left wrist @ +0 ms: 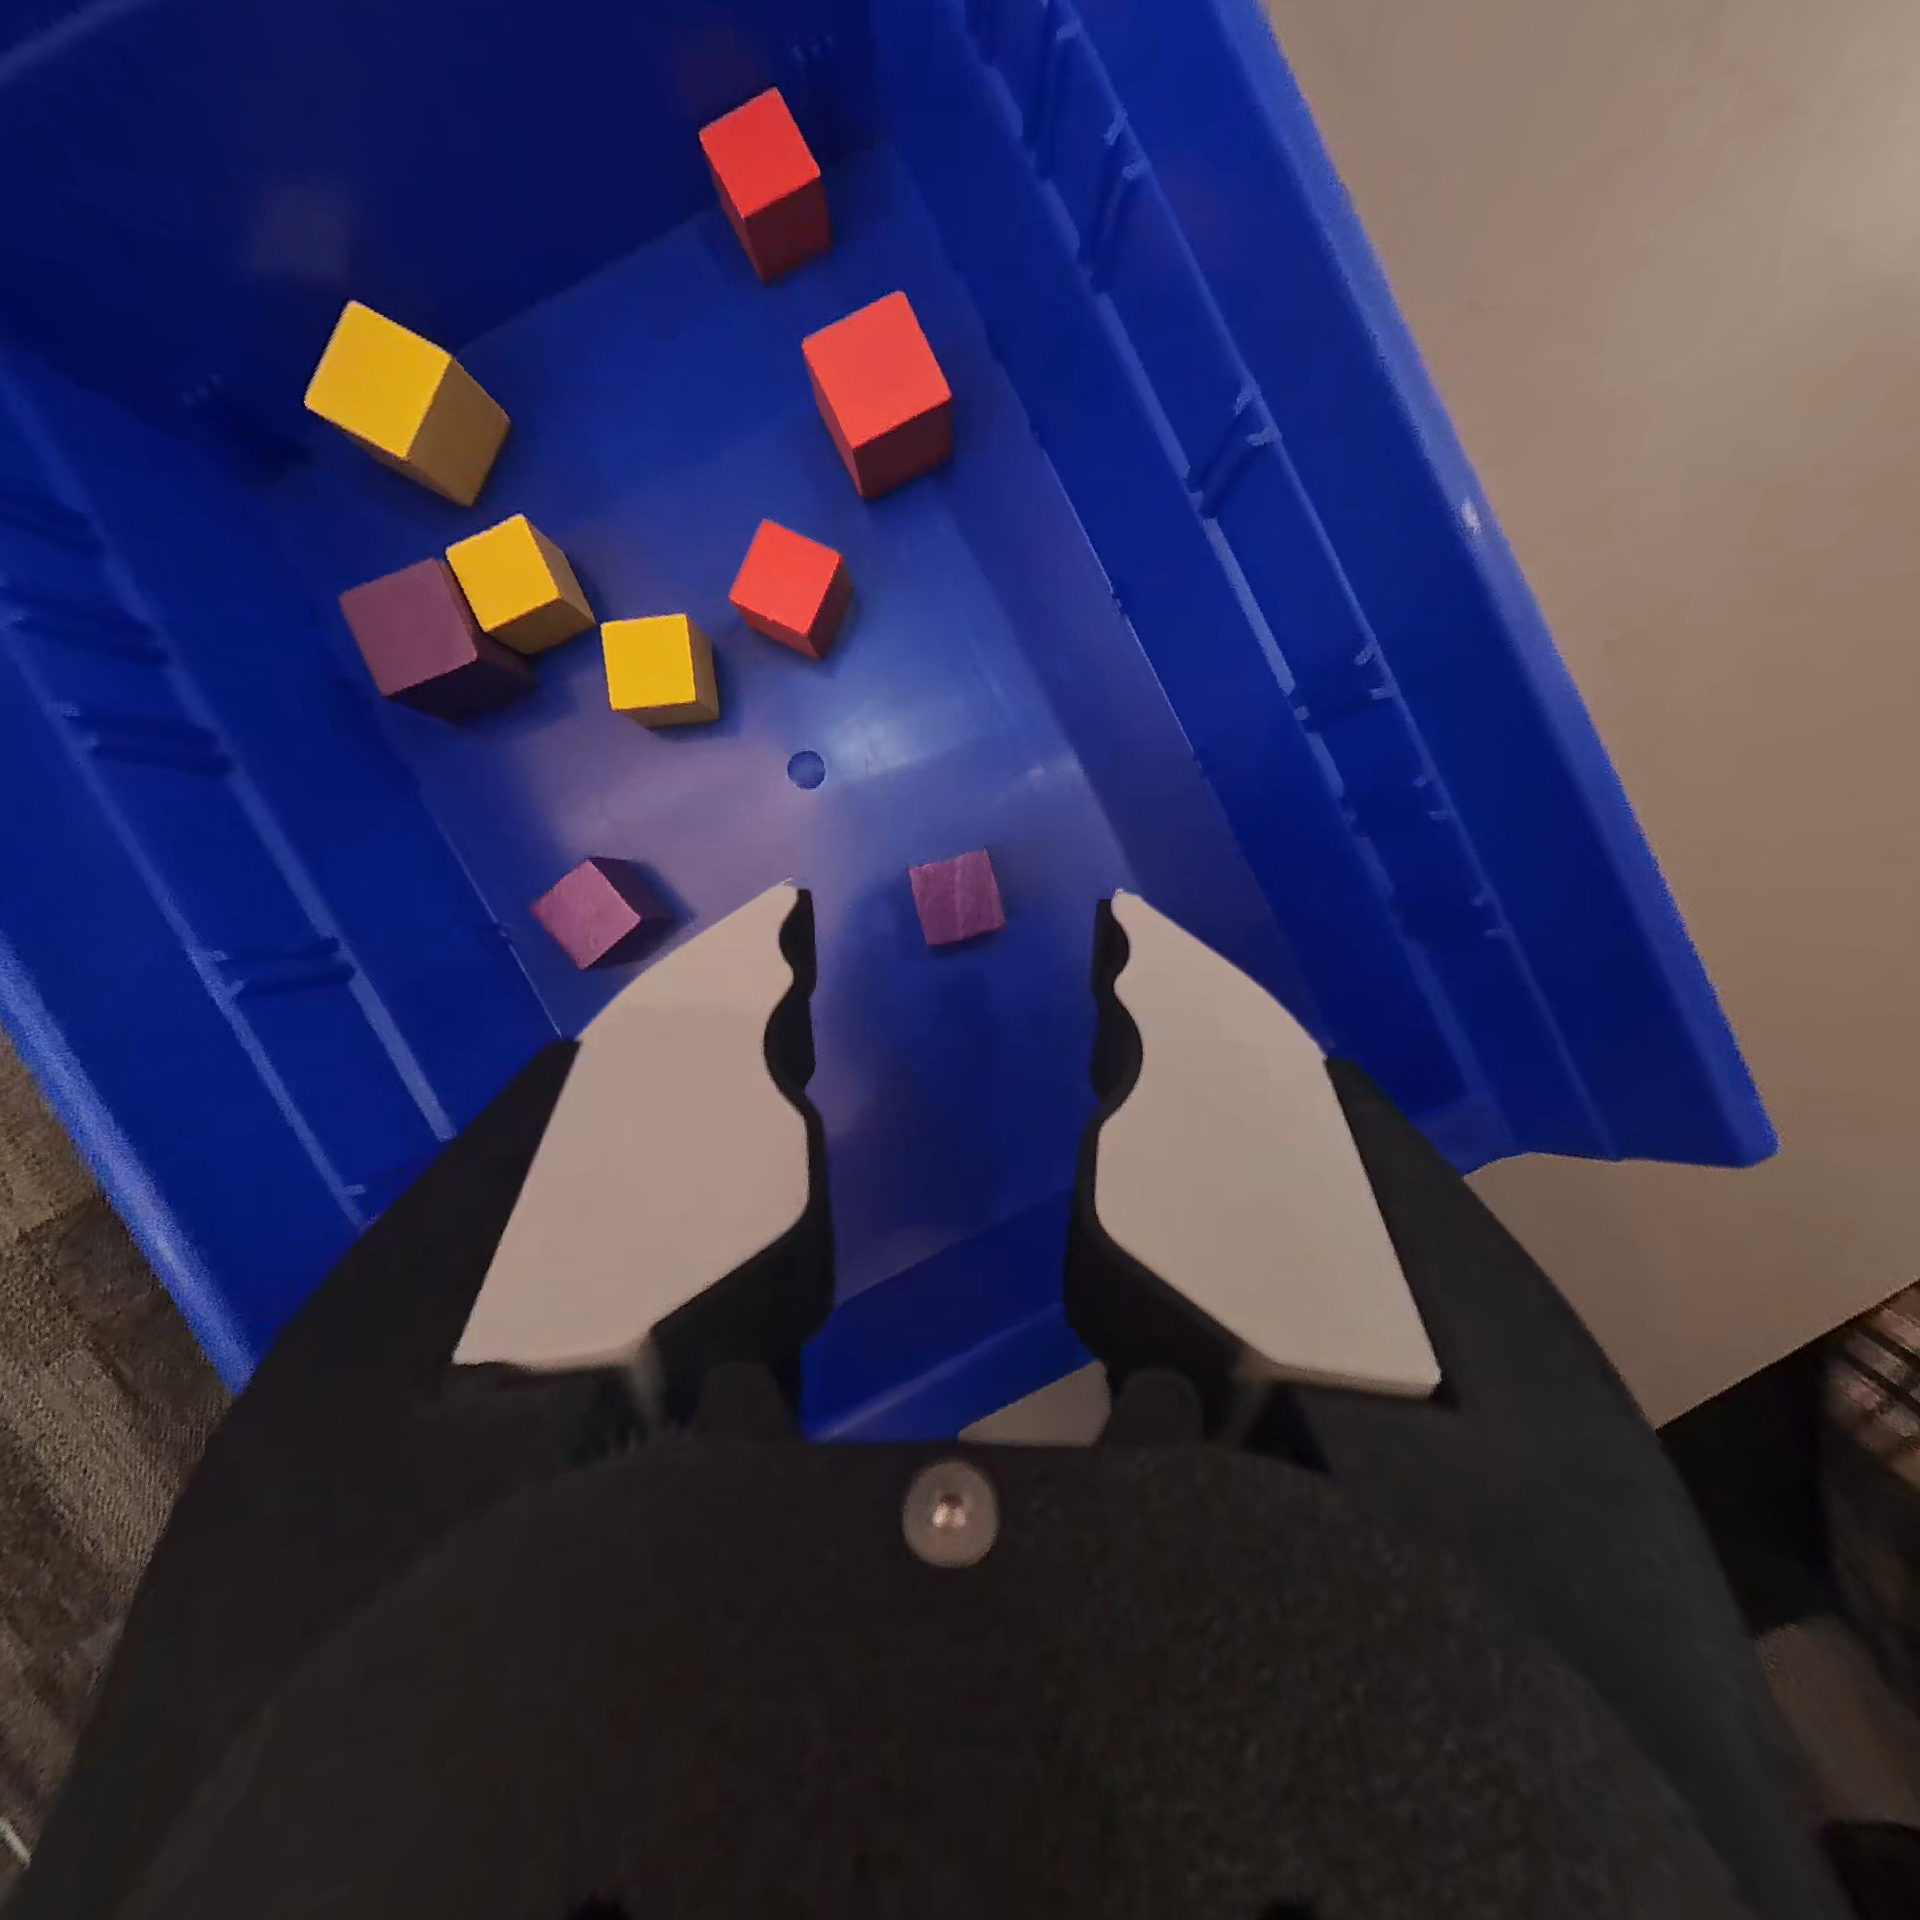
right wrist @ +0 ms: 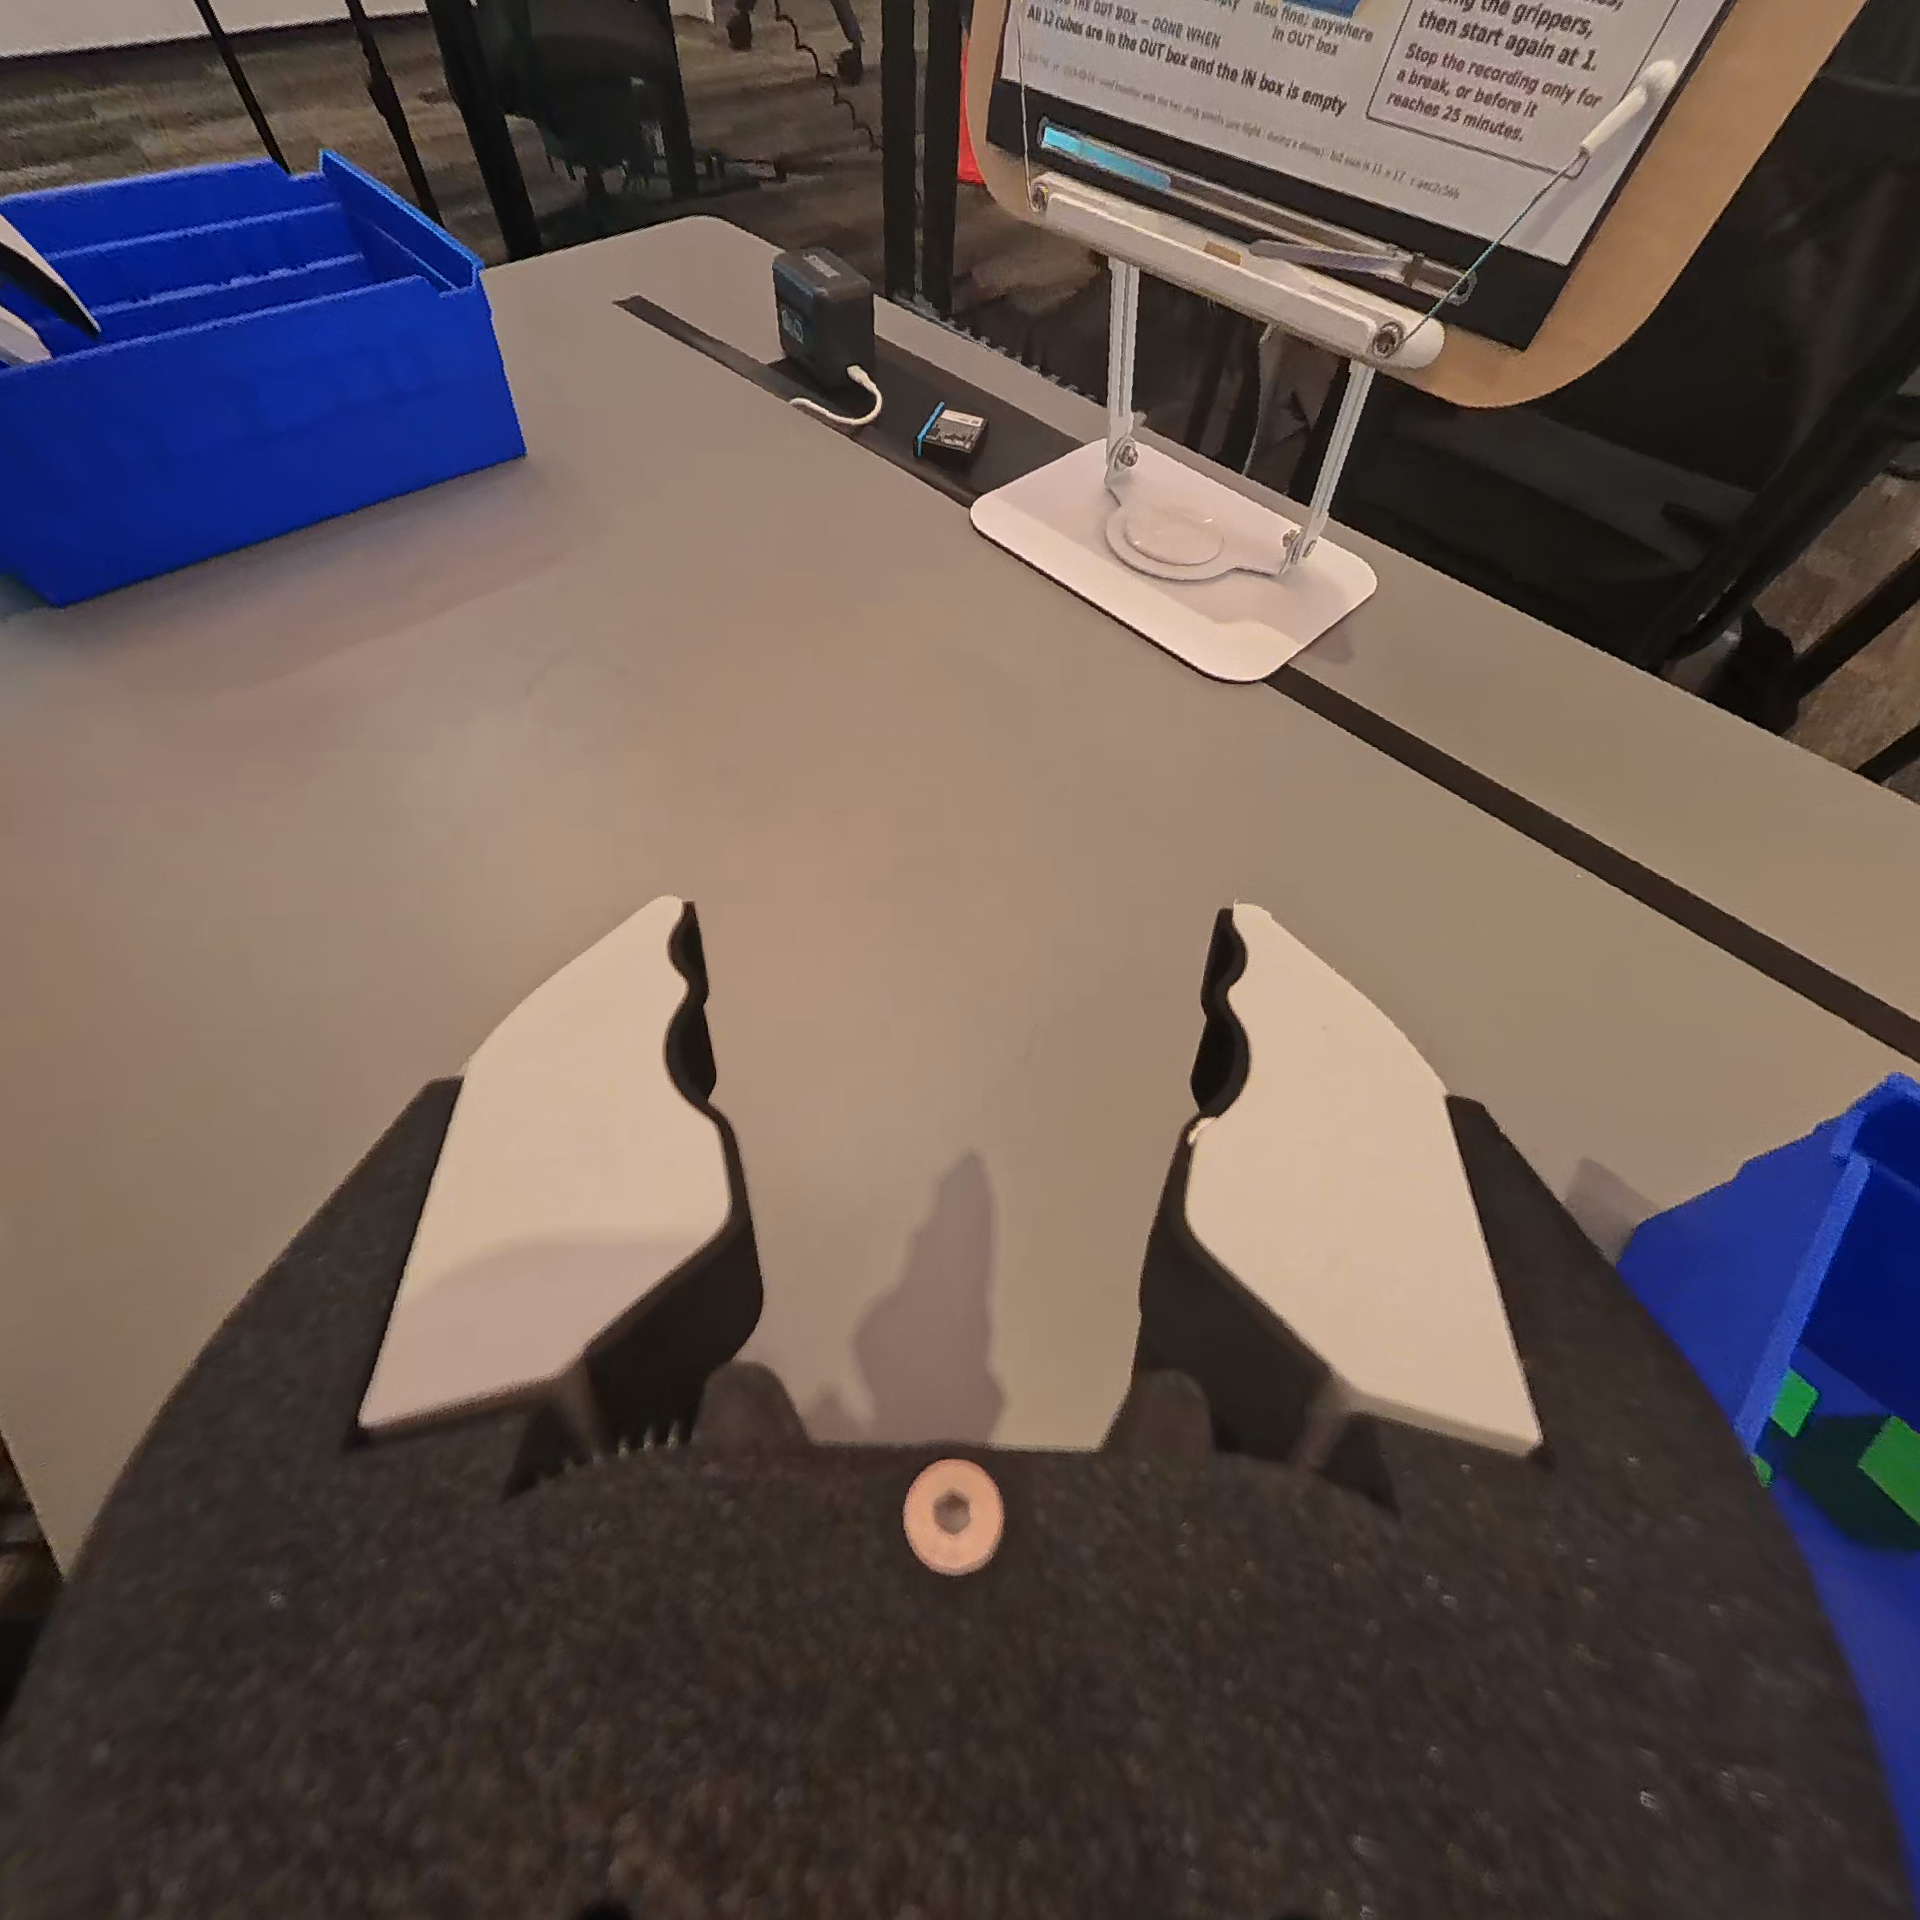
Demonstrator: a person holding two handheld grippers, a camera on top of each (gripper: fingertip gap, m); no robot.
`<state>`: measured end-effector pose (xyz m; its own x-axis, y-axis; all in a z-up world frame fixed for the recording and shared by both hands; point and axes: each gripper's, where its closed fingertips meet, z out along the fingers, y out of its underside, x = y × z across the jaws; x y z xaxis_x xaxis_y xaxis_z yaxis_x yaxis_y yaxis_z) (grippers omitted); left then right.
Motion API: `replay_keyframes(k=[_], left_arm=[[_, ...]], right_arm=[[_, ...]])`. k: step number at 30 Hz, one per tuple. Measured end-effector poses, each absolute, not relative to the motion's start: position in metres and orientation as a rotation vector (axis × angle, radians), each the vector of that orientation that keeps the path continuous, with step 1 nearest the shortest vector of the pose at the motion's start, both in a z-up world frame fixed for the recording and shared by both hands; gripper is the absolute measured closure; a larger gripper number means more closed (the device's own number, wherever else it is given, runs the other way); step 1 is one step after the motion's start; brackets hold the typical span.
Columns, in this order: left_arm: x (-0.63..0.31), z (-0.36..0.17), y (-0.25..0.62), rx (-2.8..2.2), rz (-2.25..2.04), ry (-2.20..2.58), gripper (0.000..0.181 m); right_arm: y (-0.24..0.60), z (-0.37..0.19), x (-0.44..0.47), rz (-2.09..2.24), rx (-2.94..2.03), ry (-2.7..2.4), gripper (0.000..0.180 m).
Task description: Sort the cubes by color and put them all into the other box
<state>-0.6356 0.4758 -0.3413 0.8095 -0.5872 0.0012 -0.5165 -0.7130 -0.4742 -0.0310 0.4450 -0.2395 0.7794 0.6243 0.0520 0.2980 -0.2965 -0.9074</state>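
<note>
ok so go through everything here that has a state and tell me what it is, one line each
Left gripper: open, empty, over the blue box.
Right gripper: open, empty, over the table.
Blue box: holds loose red, yellow and purple cubes, unsorted.
Second blue box: holds green cubes.
Purple cube: loose, nearest the left gripper's tips.

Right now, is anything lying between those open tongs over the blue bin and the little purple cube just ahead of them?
No. In the left wrist view, only bare bin floor separates the left tongs from the purple cube.
</note>
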Motion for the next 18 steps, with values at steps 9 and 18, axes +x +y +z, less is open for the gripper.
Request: replay_keyframes(k=[9, 18], left_arm=[[-0.635, -0.366, 0.475, -2.679, -0.161, 0.819, 0.134], [-0.638, -0.406, 0.474, -2.894, -0.120, 0.818, 0.147]], right_arm=[[0.439, -0.242, -0.018, 0.398, -1.889, -0.681, 0.089], [0.436, -0.245, -0.014, 0.399, -1.889, -0.666, 0.089]])
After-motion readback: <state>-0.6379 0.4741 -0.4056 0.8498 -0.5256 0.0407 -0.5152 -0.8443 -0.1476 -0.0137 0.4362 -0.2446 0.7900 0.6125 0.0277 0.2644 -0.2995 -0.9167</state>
